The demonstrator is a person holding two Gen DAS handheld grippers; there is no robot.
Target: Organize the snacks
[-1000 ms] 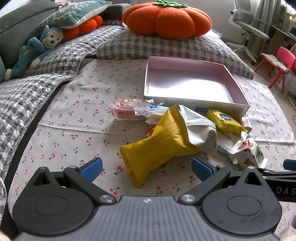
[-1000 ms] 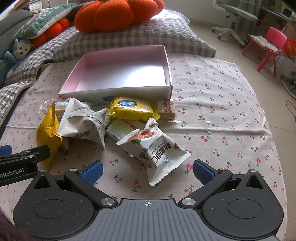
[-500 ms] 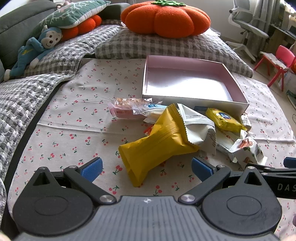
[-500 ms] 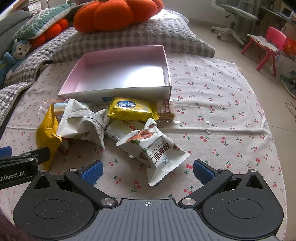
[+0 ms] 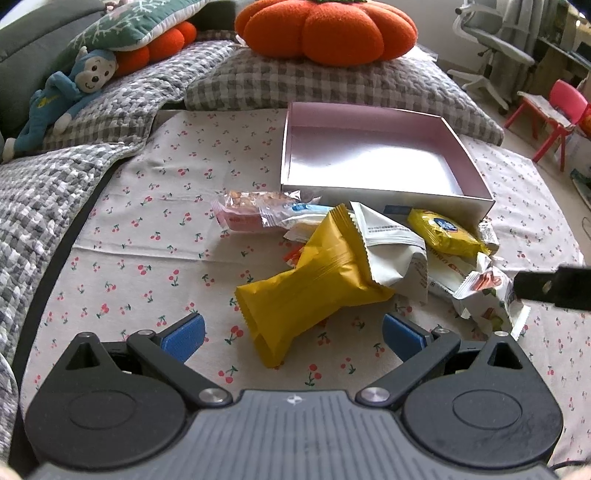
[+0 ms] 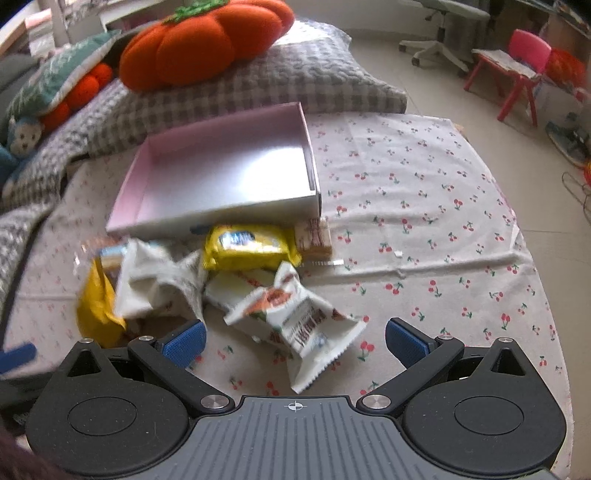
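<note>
A pile of snack packets lies on the cherry-print cloth (image 5: 155, 236) in front of an empty pink box (image 5: 369, 155), which also shows in the right wrist view (image 6: 221, 173). My left gripper (image 5: 293, 338) is open, its blue pads straddling the near end of a long yellow packet (image 5: 314, 280). My right gripper (image 6: 293, 343) is open around the near end of a white nut packet (image 6: 295, 325). Behind lie a white packet (image 5: 388, 243), a small yellow packet (image 6: 251, 243), a pink bar (image 5: 251, 214) and a brown wafer pack (image 6: 314, 238).
A checked pillow (image 5: 332, 85) with an orange pumpkin cushion (image 5: 325, 29) lies behind the box. A blue monkey toy (image 5: 70, 96) sits at the far left. A red child's chair (image 6: 517, 70) and an office chair (image 5: 487, 40) stand on the floor to the right.
Both grippers have moved forward toward the pile. The right gripper swung quickly, blurring its view, and now frames the white nut packet. The packets have not moved.
</note>
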